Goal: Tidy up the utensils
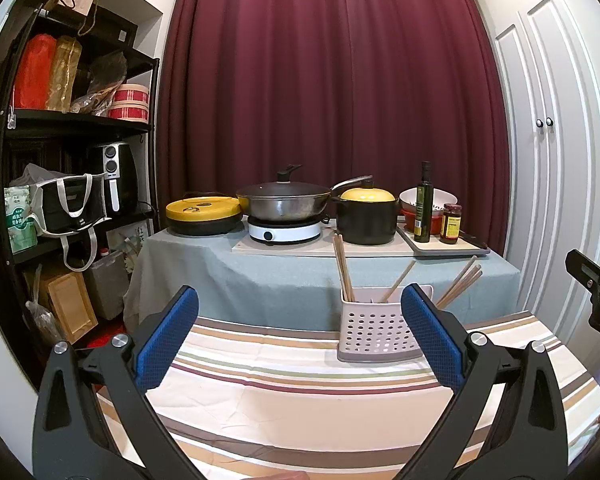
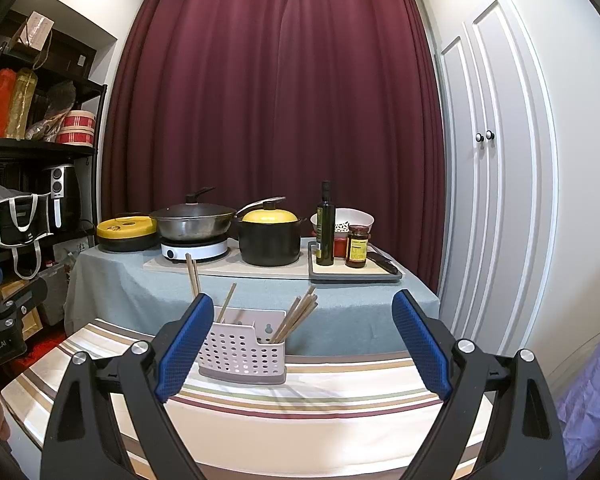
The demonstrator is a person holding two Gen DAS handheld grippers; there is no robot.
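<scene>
A pale perforated utensil holder (image 1: 374, 330) (image 2: 242, 354) stands on the far part of the striped tablecloth (image 1: 284, 396) (image 2: 320, 404). Several wooden chopsticks (image 1: 343, 268) (image 2: 296, 314) stick up out of it, leaning left and right. My left gripper (image 1: 300, 320) is open and empty above the cloth, short of the holder, whose right side its right finger overlaps in the left wrist view. My right gripper (image 2: 303, 328) is open too, nothing between its blue pads, with the holder just behind its left finger. The right gripper's body (image 1: 598, 288) shows at the edge of the left wrist view.
Behind is a grey-clothed table (image 1: 284, 276) with a yellow-lidded flat pan (image 1: 204, 214), a wok (image 1: 288, 202) on an induction hob, a black pot (image 1: 366, 216), an oil bottle (image 1: 423, 204) and a jar (image 1: 451, 224). A black shelf unit (image 1: 72, 160) stands left, white cupboard doors (image 2: 496, 184) right.
</scene>
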